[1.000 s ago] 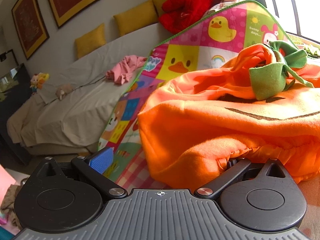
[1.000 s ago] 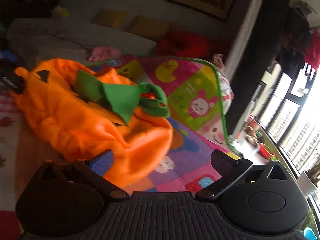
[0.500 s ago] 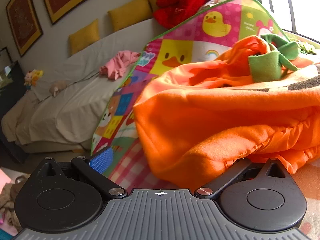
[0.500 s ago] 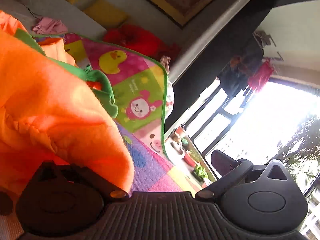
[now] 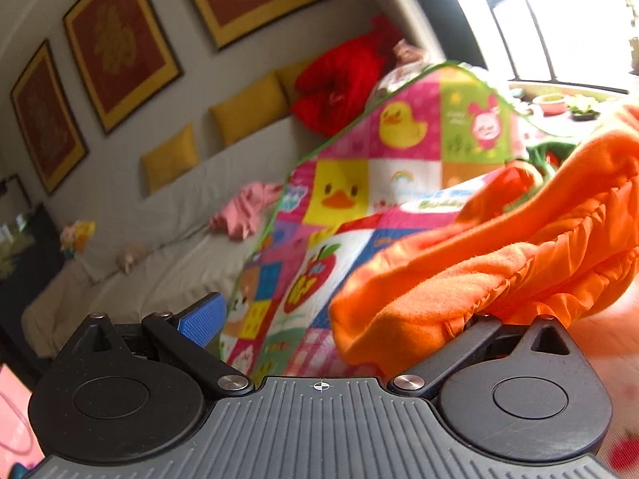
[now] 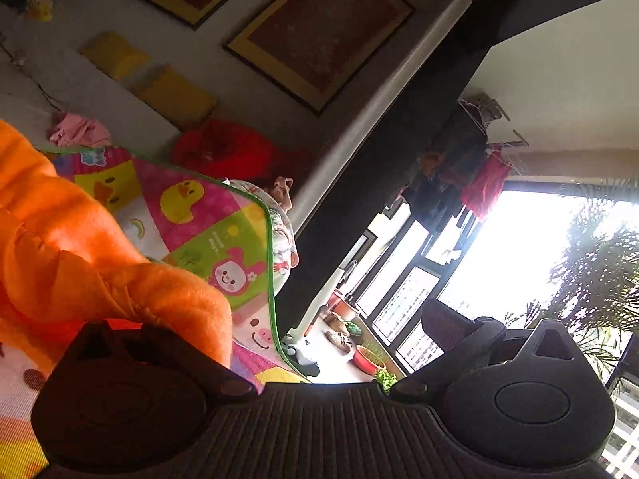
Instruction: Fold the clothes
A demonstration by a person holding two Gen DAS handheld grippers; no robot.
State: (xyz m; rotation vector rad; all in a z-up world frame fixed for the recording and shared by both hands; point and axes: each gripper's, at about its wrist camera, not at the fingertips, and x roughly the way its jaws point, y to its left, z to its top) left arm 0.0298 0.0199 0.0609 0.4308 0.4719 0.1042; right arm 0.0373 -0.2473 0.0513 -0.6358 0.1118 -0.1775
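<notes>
The orange garment (image 5: 499,255) lies bunched on the patchwork play mat (image 5: 347,199); its fleece drapes over the right finger of the left gripper (image 5: 343,319), whose jaws stand wide; likewise it covers the left finger of the right gripper (image 6: 319,319), also spread wide; a red bowl (image 6: 365,359) of greenery sits by the window.

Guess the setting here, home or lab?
Home, likely a living room: sofa with yellow cushions, framed pictures on the wall, a children's cartoon mat under the orange garment.

Orange garment (image 5: 479,263) across both claws' paths
</notes>
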